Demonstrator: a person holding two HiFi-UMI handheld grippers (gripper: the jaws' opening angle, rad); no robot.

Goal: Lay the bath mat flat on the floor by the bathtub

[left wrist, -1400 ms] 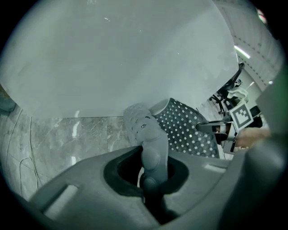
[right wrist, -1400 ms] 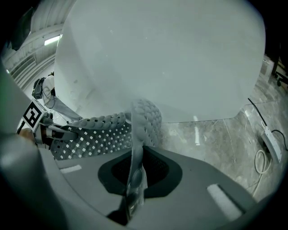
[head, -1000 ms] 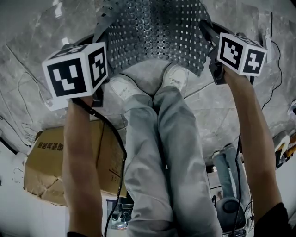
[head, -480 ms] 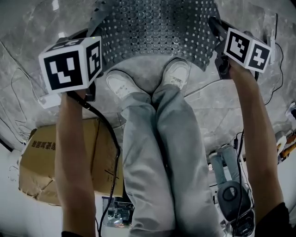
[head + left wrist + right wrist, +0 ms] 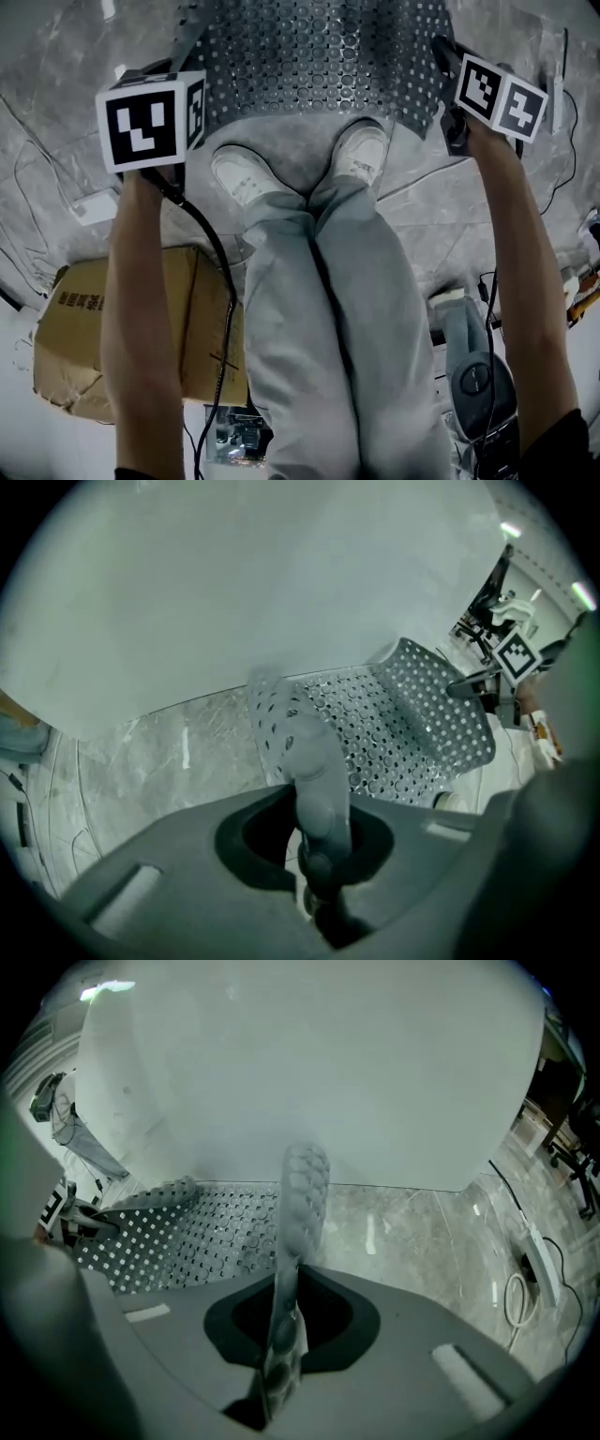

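Since a second ago the bath mat [image 5: 319,56] and the two grippers carrying it have sunk nearer the marble floor [image 5: 178,752] in front of the white bathtub [image 5: 234,592], and the mat now spreads wider beyond the person's white shoes [image 5: 244,173]. The perforated mat sags between the grippers along the bathtub's foot, not yet flat; whether it touches the floor there I cannot tell. The left gripper [image 5: 319,789] is clamped on one end of the mat and the right gripper [image 5: 286,1279] is clenched on the other, both facing the bathtub.

left gripper [image 5: 314,794], right gripper [image 5: 284,1288] lowered, bath mat [image 5: 319,56] nearer floor [image 5: 56,141]
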